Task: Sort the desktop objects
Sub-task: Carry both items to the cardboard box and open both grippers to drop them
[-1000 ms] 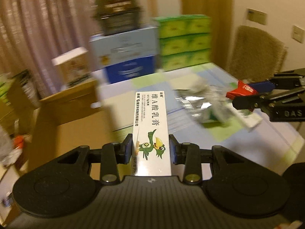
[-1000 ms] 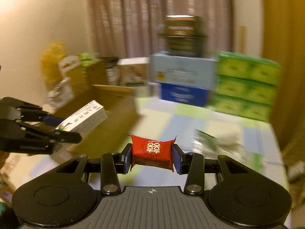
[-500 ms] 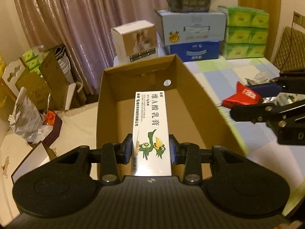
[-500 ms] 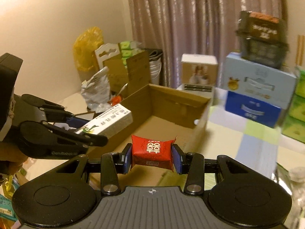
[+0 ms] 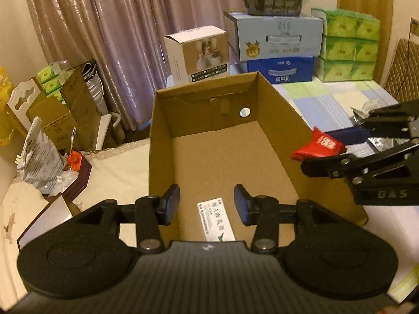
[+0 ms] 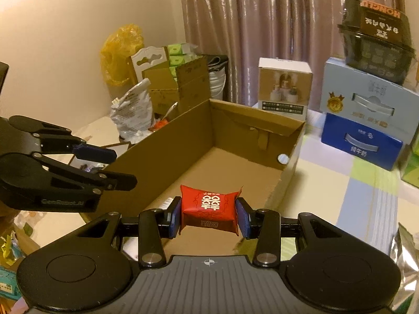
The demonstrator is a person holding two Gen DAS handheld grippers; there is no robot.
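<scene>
An open cardboard box (image 5: 162, 141) (image 6: 290, 157) stands in front of both grippers. On its floor lies a white ointment carton (image 5: 216, 219) with a green bird print, below my left gripper (image 5: 207, 205). That gripper's jaws are opening and nothing is between them. My right gripper (image 6: 209, 216) is shut on a red candy packet (image 6: 209, 209) with white characters, over the box's near right part. In the left wrist view the red packet (image 5: 320, 147) hangs at the box's right wall in the right gripper (image 5: 328, 146). The left gripper (image 6: 115, 166) shows at the left of the right wrist view.
Behind the box stand a white product box (image 5: 199, 55), stacked blue cartons (image 5: 275, 49) with a dark tray on top, and green tissue packs (image 5: 348, 44). A checked tablecloth (image 6: 340, 183) lies to the right with silver foil bags (image 5: 366, 110). Clutter and cardboard (image 5: 65, 110) sit left.
The left gripper has let go of the white carton, which now lies on the box floor. Both grippers swung left from the table to over the box; the right one still grips the red packet.
</scene>
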